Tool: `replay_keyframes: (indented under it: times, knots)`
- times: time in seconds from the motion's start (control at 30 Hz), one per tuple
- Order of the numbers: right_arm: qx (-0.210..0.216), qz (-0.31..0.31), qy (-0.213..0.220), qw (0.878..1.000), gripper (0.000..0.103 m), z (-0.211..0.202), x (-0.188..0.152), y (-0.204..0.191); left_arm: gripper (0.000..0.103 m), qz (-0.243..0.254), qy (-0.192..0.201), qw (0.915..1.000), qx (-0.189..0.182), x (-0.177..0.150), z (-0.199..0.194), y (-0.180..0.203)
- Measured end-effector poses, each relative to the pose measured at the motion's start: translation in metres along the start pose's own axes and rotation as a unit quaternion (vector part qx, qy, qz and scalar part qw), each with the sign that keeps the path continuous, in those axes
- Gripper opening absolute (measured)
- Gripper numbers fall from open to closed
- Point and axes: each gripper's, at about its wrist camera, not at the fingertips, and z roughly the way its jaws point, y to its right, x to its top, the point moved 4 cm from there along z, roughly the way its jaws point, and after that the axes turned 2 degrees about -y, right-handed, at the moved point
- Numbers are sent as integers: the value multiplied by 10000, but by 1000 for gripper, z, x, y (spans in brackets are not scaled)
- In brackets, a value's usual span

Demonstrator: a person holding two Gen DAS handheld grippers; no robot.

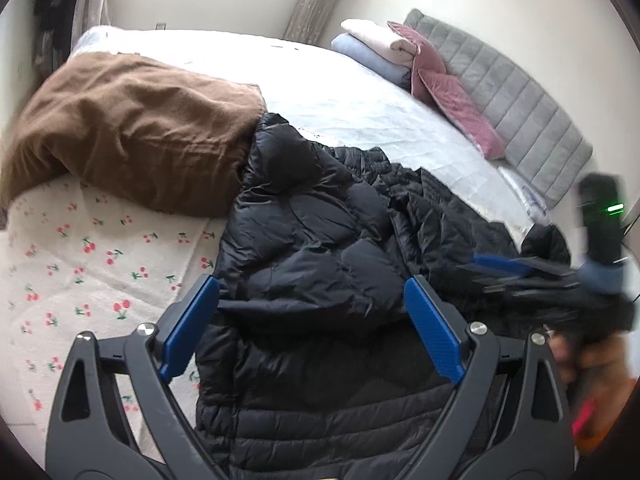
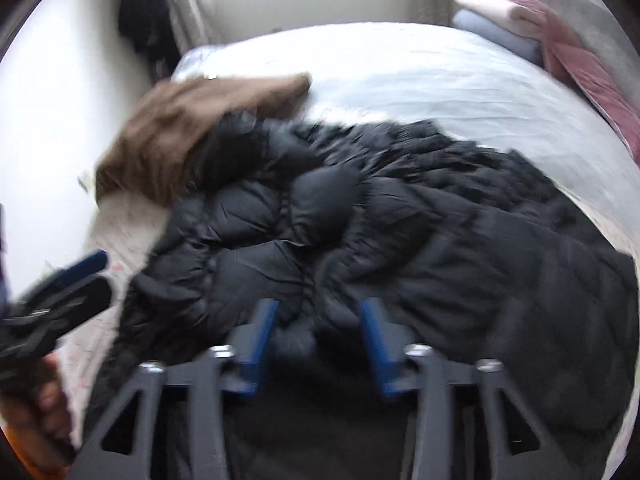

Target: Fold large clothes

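From the left wrist, the left gripper (image 1: pixel 312 312) hangs with jaws apart over the black quilted puffer jacket (image 1: pixel 320 248) on the bed; a cherry-print sheet (image 1: pixel 100 264) lies bare leftward. From the right wrist, blurred, the right gripper (image 2: pixel 318 344) stands parted, unclamped, above that jacket (image 2: pixel 360 220); pale bedsheet (image 2: pixel 420 72) beyond.

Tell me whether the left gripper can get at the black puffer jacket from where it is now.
Probably yes. The left gripper is open, its blue fingers spread right over the black puffer jacket, with nothing between them and the fabric. The brown blanket lies off to the side, out of the way.
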Motion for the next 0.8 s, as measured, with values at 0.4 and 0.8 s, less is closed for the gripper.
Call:
replay_keyframes:
  times: [0.4,0.8]
  knots:
    - [-1150,1016,550,9866,80,-169,-138,133,94,798,-435,9952,369,-48,-37,57]
    - [-1719,827,344,9810,85,-157,-205,112,95,1466,-899,9745,1444,-108,-45,74]
